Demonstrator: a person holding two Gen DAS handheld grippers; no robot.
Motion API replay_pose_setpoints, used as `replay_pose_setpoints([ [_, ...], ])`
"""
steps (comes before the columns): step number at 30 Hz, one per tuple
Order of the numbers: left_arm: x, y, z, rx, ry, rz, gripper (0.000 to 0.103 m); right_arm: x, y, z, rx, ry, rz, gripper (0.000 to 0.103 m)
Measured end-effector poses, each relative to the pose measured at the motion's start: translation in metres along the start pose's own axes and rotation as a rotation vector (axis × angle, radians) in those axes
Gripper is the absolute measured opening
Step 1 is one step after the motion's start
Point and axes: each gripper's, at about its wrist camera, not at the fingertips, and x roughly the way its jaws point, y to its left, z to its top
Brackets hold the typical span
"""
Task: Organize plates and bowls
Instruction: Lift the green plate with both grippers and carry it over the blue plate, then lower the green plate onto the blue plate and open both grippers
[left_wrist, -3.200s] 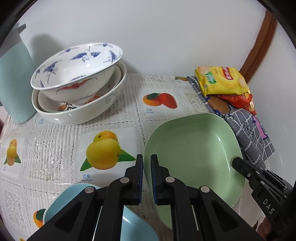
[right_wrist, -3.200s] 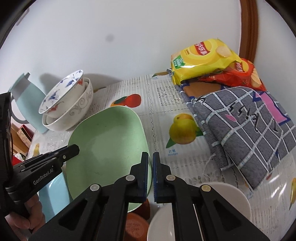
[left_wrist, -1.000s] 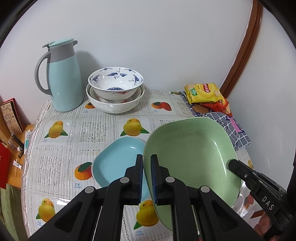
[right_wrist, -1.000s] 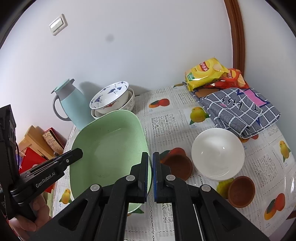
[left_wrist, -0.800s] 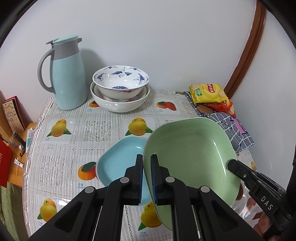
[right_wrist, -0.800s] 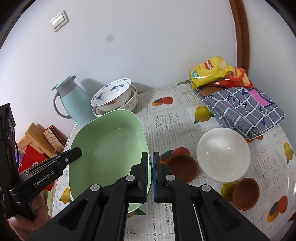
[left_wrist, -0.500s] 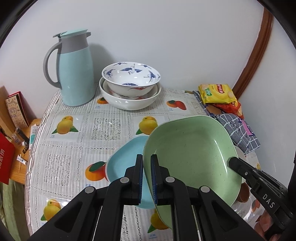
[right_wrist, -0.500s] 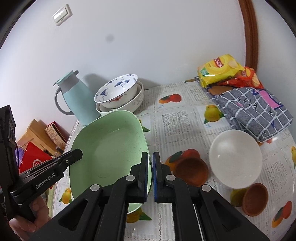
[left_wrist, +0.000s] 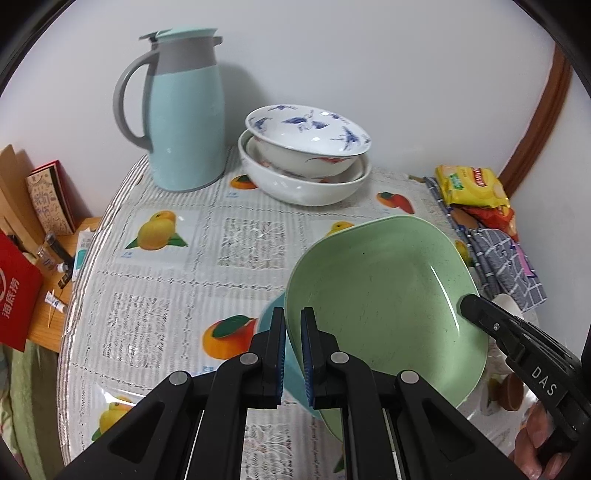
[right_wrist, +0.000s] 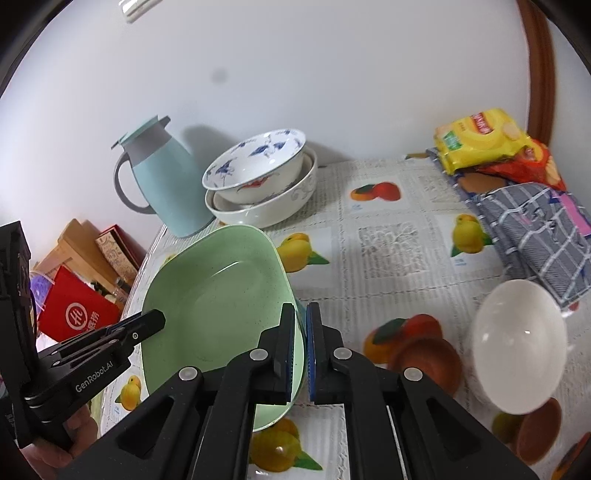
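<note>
A: vs a second ago, both grippers have carried the green plate lower and across the table. The blue plate was in plain view then; now the green one covers all but a sliver of it. Jug and stacked bowls sit larger in the left wrist view.

B: grip state?

A: left gripper clamped on the green plate's near-left rim, jaws nearly together with only the rim between the blue pads. Right gripper pinched on the opposite rim the same way. A hand shows under the right tool at the frame corner.

B: plate attitude?

A: tilted, hollow side facing the cameras, held between the two tools just above the blue plate. Can't tell whether the two touch.

B: further out?

A: fruit-print tablecloth underneath. At the back against the wall, a blue-and-white patterned bowl nested in a larger white bowl, with the pale blue jug just left of them. On the right, a white bowl with a brown dish just beside it and another brown dish nearer the edge. Beyond those, a checked cloth with snack bags on it.
</note>
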Motion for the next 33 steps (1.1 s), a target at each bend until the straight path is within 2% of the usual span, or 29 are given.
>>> replay_pose_setpoints([
  [5,0.015,0.008,-0.003,-0.01,0.024,0.028,0.009,0.024,0.002,-0.001,-0.021,0.039,0.017,0.007],
  [16,0.047,0.014,-0.014,-0.028,0.083,0.037,0.009,0.064,-0.005,-0.005,-0.022,0.115,0.026,0.008],
  [26,0.054,0.017,-0.015,-0.035,0.098,0.037,0.009,0.081,-0.006,-0.002,-0.05,0.148,0.02,0.009],
  [33,0.052,0.016,-0.016,-0.018,0.104,0.033,0.011,0.089,-0.003,0.001,-0.079,0.163,0.004,0.013],
])
